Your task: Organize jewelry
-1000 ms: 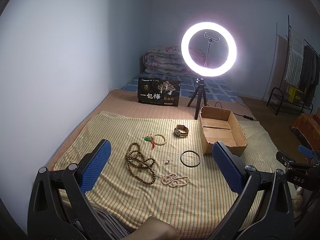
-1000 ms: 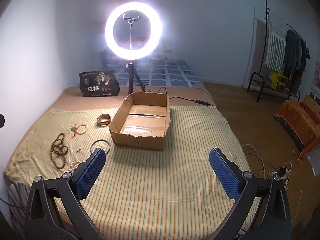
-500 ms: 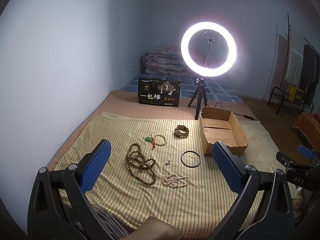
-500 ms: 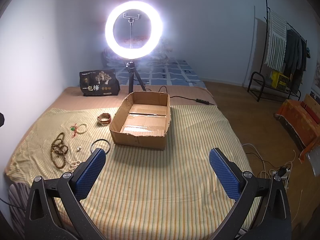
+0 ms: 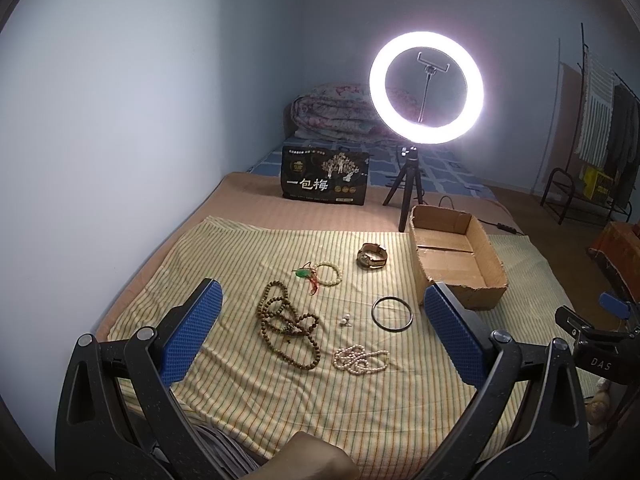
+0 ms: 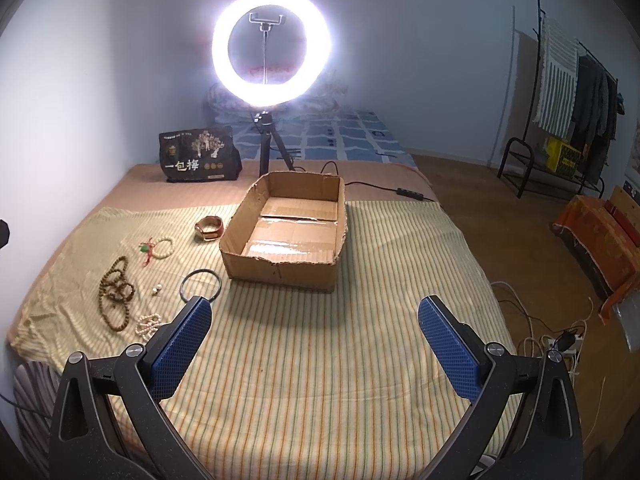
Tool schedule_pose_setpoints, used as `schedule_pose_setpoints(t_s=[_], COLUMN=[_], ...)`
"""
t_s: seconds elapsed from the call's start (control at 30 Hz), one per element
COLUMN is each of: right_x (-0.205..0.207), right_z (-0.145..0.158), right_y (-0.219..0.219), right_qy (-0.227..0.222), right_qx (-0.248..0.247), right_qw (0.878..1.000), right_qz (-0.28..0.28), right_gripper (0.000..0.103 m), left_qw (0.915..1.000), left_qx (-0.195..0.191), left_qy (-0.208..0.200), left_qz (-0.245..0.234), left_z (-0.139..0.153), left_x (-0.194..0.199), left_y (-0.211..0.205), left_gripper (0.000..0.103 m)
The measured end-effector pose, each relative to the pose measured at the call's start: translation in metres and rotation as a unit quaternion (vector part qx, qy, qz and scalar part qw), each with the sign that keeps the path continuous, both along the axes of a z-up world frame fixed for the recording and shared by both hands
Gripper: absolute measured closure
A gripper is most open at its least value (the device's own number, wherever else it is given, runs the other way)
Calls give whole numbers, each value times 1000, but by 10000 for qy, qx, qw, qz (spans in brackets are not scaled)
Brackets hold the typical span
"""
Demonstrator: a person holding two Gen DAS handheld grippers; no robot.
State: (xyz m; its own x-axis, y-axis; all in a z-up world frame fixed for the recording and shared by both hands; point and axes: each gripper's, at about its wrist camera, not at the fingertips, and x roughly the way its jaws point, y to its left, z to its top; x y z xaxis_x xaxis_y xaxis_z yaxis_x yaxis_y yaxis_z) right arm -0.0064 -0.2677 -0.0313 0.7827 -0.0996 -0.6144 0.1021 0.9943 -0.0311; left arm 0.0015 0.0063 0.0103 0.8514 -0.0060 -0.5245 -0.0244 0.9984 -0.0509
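Both jaws stand spread wide and empty: the left gripper hangs above the jewelry, the right gripper over bare striped cloth. Wooden beads, pearls, a black bangle, a pale bracelet and a watch lie left of the empty cardboard box.

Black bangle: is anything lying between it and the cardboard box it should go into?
Nothing visible does. The black bangle lies on the striped cloth just beside the open, empty cardboard box, with bare cloth between them.
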Motion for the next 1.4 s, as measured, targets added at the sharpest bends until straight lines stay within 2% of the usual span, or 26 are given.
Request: schedule_pose_setpoints(t_s=[0.4,0.63,0.73,0.8,1.07,1.2,1.4], right_x=[25,49,61,67,86,94,103], right_z=[-19,-38,-47,-52,-74,-91,-116], right_y=[16,23,34,45,90,109,133], right_qy=[186,245,348,455,869,1129,1500], right_qx=[33,677,654,523,200,132,220], right_qw=[9993,9928,9909,9897,9757,9663,9521], right_qz=[329,959,1120,1250,2000,2311,2655], right_gripper=[0,0,0,0,0,0,1], left_qw=[9993,9980,9971,9961,9888,9843,9803], left_qx=[-22,-91,-140,-153,-310,-355,-144], left_qy=[287,477,629,767,1458,1729,1962], left_qz=[245,414,400,399,86,-42,-182], left_z=[-22,-32,-41,-50,-100,-122,-147], left_x=[32,56,70,79,118,134,155], left_y=[34,67,77,82,78,69,54], left_gripper=[0,0,1,7,17,17,17])
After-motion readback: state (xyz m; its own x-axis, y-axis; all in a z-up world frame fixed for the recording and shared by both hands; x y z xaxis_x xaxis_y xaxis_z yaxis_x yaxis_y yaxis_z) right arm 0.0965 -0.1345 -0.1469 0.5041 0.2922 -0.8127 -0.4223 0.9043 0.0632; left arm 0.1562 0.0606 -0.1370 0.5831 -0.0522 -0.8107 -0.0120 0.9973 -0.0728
